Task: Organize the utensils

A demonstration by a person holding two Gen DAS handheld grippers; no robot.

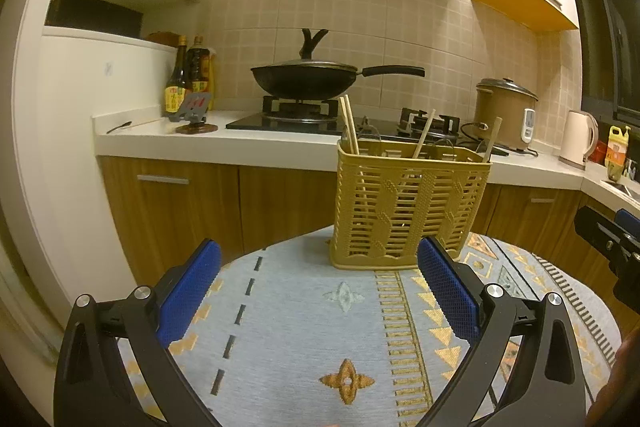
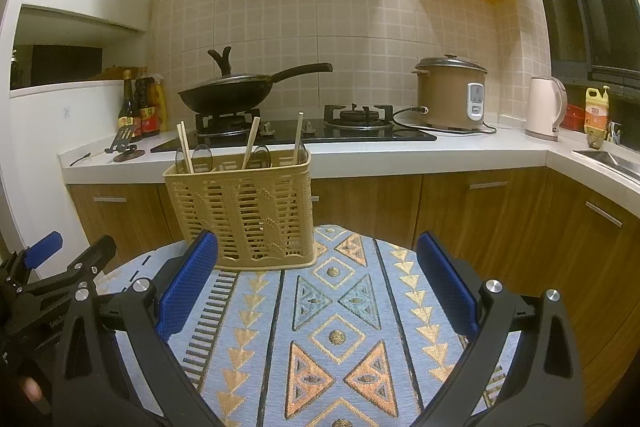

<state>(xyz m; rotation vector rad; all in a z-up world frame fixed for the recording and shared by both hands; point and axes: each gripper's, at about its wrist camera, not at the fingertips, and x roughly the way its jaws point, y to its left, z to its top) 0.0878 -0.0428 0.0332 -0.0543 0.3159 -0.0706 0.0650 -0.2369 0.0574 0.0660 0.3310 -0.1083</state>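
Right wrist view: patterned tablecloth (image 2: 340, 339) before white kitchen counter (image 2: 400, 159), gas stove (image 2: 360, 131).

I can read almost no words from here. Left of the wok (image 2: 228, 93), the dark sauce bottles (image 2: 138, 107) have yellow and red labels, but the letters are too small for me. Far right of the wok, the yellow jug (image 2: 596, 111) has a red mark with characters I cannot make out. The rice cooker (image 2: 450, 95), right of the wok, has a white panel, too blurry to read.
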